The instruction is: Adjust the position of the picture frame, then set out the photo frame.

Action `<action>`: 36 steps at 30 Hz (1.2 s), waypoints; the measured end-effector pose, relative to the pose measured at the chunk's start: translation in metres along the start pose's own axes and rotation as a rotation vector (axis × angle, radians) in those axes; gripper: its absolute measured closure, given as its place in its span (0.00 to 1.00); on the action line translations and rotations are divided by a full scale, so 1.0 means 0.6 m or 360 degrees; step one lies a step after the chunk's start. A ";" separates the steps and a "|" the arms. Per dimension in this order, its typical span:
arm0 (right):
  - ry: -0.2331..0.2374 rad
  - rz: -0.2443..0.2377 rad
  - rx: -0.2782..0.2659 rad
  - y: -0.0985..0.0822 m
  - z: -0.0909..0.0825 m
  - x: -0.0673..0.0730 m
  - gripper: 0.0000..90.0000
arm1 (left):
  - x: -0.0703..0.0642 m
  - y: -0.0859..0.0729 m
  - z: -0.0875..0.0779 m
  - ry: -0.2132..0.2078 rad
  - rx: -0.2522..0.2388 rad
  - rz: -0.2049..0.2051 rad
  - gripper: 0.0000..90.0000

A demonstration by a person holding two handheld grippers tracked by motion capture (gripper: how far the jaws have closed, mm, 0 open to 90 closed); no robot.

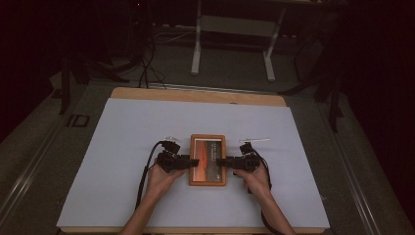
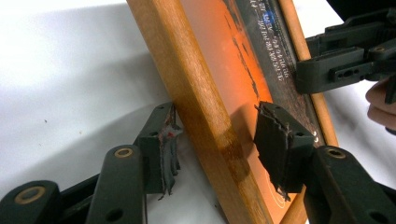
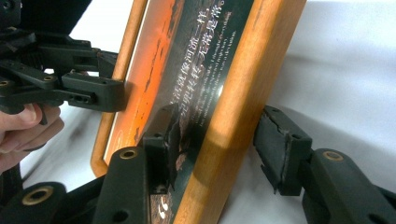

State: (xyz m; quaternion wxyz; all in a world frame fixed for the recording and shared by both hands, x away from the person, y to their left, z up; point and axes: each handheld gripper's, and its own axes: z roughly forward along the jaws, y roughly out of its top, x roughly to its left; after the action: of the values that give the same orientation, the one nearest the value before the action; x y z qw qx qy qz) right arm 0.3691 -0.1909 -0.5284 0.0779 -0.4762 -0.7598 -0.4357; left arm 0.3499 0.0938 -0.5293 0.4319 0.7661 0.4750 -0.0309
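Observation:
A wooden picture frame (image 1: 208,146) with an orange and black print lies flat on the white sheet (image 1: 137,132), in the middle of the table. My left gripper (image 1: 195,161) straddles the frame's left rail (image 2: 201,84); one pad (image 2: 166,144) sits outside the wood and the other hangs over the print, with gaps showing. My right gripper (image 1: 220,161) straddles the right rail (image 3: 243,84) the same way, pads (image 3: 280,149) clear of the wood. Both stand open. Each gripper view shows the other gripper, the right gripper (image 2: 303,74) and the left gripper (image 3: 116,93), across the frame.
The sheet covers a wooden table whose far edge (image 1: 195,95) shows. Behind it on the floor stand white desk legs (image 1: 195,54) and dark cables (image 1: 144,68). Bare sheet lies on all sides of the frame.

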 end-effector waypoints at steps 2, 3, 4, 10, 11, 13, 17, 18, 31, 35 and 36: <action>0.0000 0.0009 0.0001 0.000 0.002 -0.001 0.56 | -0.001 0.000 0.001 0.0014 -0.0010 0.0032 0.51; -0.0002 0.0007 0.0006 0.000 0.002 -0.001 0.56 | -0.001 0.000 0.001 0.0013 -0.0019 0.0036 0.51; -0.0004 0.0002 0.0008 0.000 0.001 -0.001 0.55 | 0.000 -0.001 0.002 0.0006 -0.0026 0.0035 0.50; -0.0049 -0.0075 0.0010 -0.002 -0.005 0.006 0.51 | -0.006 -0.002 -0.001 0.0053 -0.0026 0.0086 0.44; -0.0060 -0.0085 0.0004 -0.002 -0.007 0.007 0.51 | -0.007 -0.003 -0.003 0.0062 -0.0038 0.0091 0.43; -0.0079 -0.0102 -0.0010 -0.001 -0.011 0.007 0.49 | -0.007 -0.003 -0.010 0.0072 -0.0062 0.0096 0.43; -0.0109 -0.0121 -0.0056 0.000 -0.025 0.005 0.48 | -0.007 -0.004 -0.028 0.0120 -0.0125 0.0096 0.43; -0.0115 -0.0127 -0.0070 0.000 -0.029 0.005 0.48 | -0.007 -0.004 -0.033 0.0133 -0.0142 0.0100 0.44; -0.0145 -0.0276 -0.0131 0.001 -0.043 0.022 0.51 | -0.003 -0.007 -0.072 0.0197 -0.0331 0.0021 0.46; -0.0185 -0.0379 -0.0140 0.003 -0.039 0.039 0.51 | -0.009 -0.008 -0.078 0.0190 -0.0350 0.0031 0.46; -0.0195 -0.0399 -0.0146 0.004 -0.039 0.042 0.51 | -0.010 -0.008 -0.080 0.0187 -0.0353 0.0038 0.46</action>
State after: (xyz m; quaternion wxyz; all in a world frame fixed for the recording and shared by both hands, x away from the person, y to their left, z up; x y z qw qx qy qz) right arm 0.3505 -0.1914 -0.4992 -0.0457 -0.4064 -0.7960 -0.4464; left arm 0.3256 0.1235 -0.4999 0.4858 0.7197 0.4907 0.0719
